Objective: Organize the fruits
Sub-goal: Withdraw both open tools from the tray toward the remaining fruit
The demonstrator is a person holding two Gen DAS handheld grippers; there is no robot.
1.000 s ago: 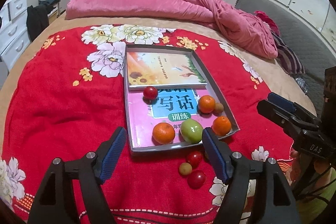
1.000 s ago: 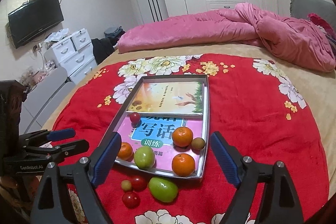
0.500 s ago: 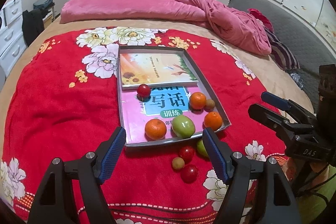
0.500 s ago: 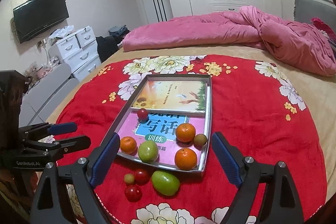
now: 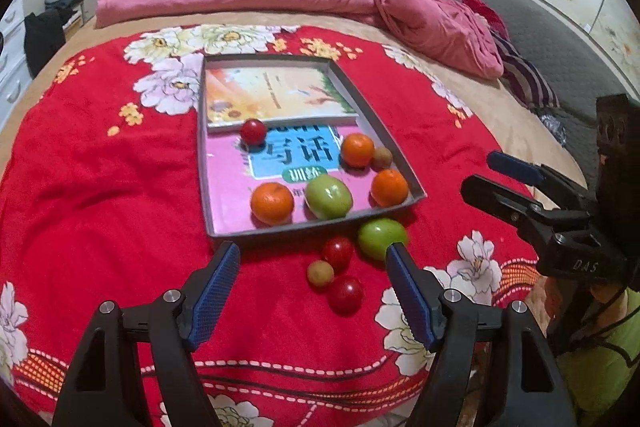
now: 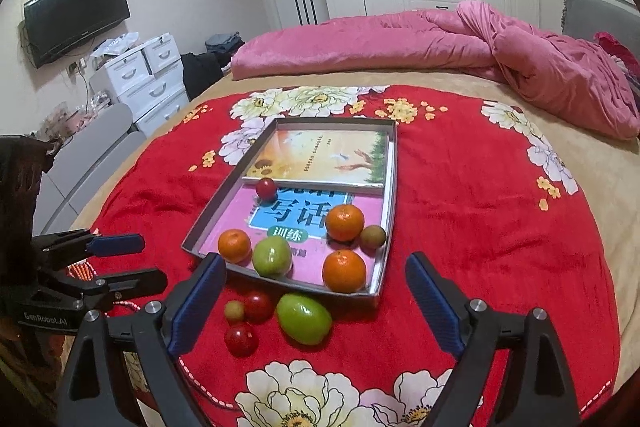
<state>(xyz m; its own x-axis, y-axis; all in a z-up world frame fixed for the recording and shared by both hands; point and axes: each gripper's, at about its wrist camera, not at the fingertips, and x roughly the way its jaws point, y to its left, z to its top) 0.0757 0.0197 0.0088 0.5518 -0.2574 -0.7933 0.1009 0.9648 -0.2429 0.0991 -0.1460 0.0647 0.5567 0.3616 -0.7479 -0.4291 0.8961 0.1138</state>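
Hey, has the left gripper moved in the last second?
Yes. The left gripper has slid right along the tray, toward the loose fruit on the blanket.

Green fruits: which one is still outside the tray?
The green fruit on the red blanket, just before the tray rim beside the small red ones; the other green one sits inside.
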